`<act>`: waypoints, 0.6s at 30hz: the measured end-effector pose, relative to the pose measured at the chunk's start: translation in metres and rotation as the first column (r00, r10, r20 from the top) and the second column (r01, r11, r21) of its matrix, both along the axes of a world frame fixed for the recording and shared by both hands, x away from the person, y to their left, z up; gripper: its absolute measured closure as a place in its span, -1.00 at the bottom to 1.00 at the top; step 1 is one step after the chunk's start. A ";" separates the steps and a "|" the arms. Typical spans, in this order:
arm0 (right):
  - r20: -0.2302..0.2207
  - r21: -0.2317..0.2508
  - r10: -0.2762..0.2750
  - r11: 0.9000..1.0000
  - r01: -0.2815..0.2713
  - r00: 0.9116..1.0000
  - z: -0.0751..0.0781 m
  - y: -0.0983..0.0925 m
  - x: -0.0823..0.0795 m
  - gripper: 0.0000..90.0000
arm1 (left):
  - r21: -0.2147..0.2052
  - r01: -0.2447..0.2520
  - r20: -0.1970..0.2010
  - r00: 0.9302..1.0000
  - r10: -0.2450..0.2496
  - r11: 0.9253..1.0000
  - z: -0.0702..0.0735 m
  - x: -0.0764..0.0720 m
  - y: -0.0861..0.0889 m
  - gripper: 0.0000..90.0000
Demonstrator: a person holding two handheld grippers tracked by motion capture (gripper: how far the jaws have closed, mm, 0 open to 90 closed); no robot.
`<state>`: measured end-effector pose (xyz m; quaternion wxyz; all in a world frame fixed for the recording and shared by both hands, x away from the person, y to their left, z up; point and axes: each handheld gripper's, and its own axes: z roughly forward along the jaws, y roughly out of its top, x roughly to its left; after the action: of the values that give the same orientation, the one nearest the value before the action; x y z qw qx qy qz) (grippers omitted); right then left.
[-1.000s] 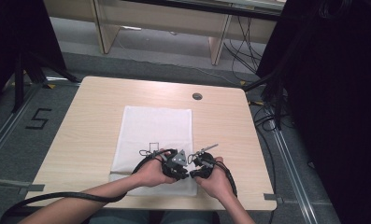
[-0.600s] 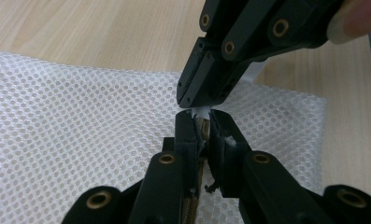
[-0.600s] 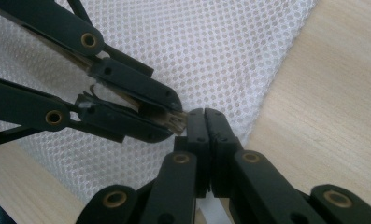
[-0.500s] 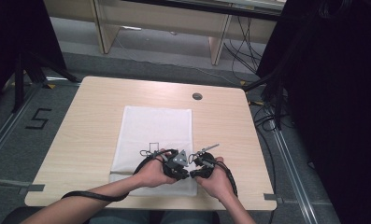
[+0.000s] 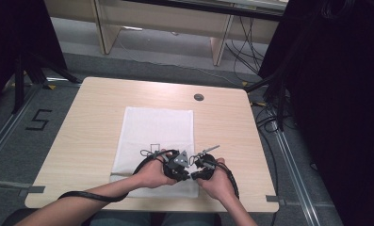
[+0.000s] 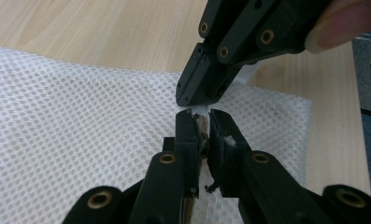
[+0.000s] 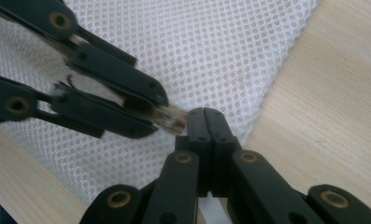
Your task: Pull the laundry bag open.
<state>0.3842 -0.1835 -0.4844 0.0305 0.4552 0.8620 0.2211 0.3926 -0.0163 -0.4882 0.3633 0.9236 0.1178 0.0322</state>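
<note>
A white mesh bag (image 5: 156, 141) is lying flat on the wooden table (image 5: 90, 127), its long axis running from the person's edge toward the far edge, with its near end under the hands. What is inside it cannot be told. The left gripper (image 6: 201, 126) is clamping its jaws on a small brownish strip (image 6: 202, 125) at the bag's near end, beside a white tab (image 6: 199, 110). The right gripper (image 7: 205, 114) is sitting with its jaws pressed together, tips meeting the end of that strip (image 7: 171, 119) where it is sticking out of the left gripper's jaws; whether they are pinching anything cannot be told. Both hands are working close together, the grippers touching tip to tip
</note>
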 end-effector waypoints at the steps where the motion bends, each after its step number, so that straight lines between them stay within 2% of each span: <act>1: -0.008 0.002 -0.006 1.000 0.006 1.000 0.000 0.000 0.000 1.00 | -0.007 -0.012 -0.014 1.000 0.012 1.000 0.000 0.000 0.001 0.82; 2: -0.021 0.003 -0.014 1.000 0.014 1.000 0.001 0.000 0.000 1.00 | -0.007 -0.003 -0.016 1.000 0.003 1.000 0.000 0.001 0.002 0.82; 6: -0.025 0.002 -0.032 0.999 0.032 0.999 0.001 0.000 0.000 1.00 | -0.012 -0.017 -0.025 1.000 0.016 1.000 -0.003 0.001 0.003 0.82; 7: 0.022 0.013 0.041 0.999 -0.041 0.999 -0.003 -0.004 0.005 1.00 | -0.013 -0.012 -0.020 1.000 0.011 1.000 -0.002 0.001 0.003 0.82; 8: -0.028 0.007 -0.029 1.000 0.029 0.999 0.001 -0.001 0.000 1.00 | -0.010 -0.008 -0.014 1.000 0.008 1.000 -0.002 0.001 0.004 0.82; 10: -0.013 0.014 -0.010 1.000 0.010 1.000 -0.001 -0.002 0.001 1.00 | -0.013 -0.009 -0.020 1.000 0.009 1.000 -0.002 0.001 0.003 0.82; 18: -0.014 0.016 -0.007 1.000 0.008 1.000 -0.001 -0.002 0.001 1.00 | -0.017 -0.020 -0.024 1.000 0.019 1.000 -0.002 -0.001 0.003 0.82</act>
<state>0.3852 -0.1856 -0.4849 0.0216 0.4601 0.8587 0.2245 0.3918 -0.0129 -0.4897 0.3693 0.9197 0.1314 0.0236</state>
